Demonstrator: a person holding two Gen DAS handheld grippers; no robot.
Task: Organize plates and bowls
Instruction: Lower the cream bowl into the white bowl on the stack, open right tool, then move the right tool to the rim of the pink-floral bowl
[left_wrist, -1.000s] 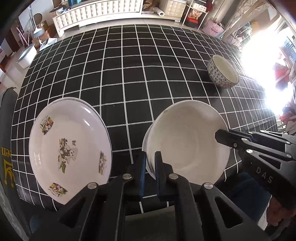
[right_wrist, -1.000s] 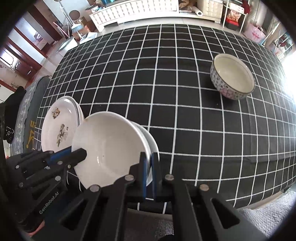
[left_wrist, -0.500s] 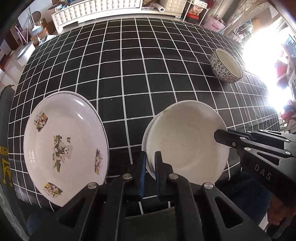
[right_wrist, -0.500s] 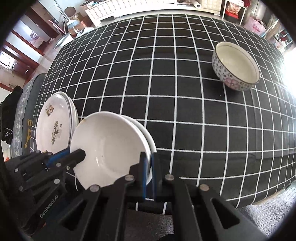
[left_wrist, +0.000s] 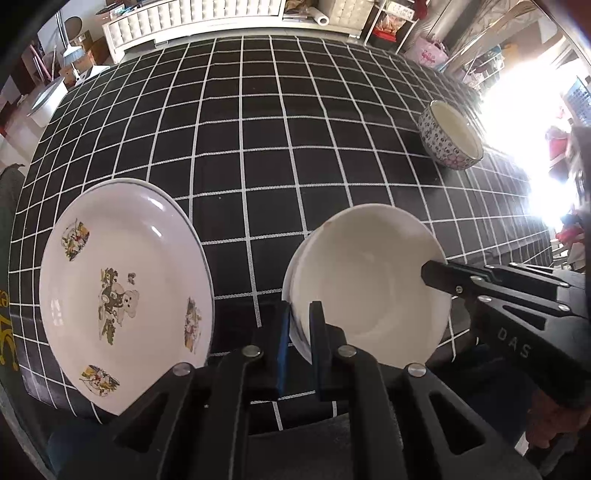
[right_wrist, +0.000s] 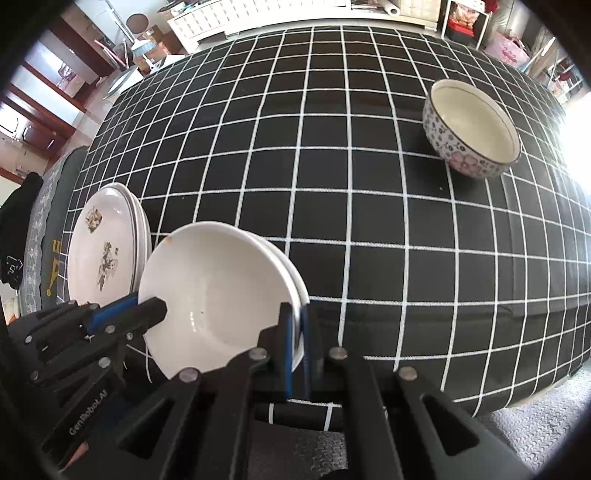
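Plates: decorated plates (left_wrist: 122, 291) stacked on counter (left_wrist: 258, 110)
White bowls (left_wrist: 369, 288): nested, both grippers' fingers clamped on rims
Left: patterned bowl (right_wrist: 472, 129) apart, unstacked

"DAS" on right gripper (left_wrist: 437, 275); "GenRobot.AI" on left gripper (right_wrist: 147, 314)

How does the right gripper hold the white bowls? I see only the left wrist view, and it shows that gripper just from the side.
Observer: The right gripper is shut on the near rim of the white bowls, with one finger inside and one outside.
Operator: Is the plate alone on the cloth?
Observer: No. In the right wrist view, more rims show along the far edge of the plate, so it tops a stack.
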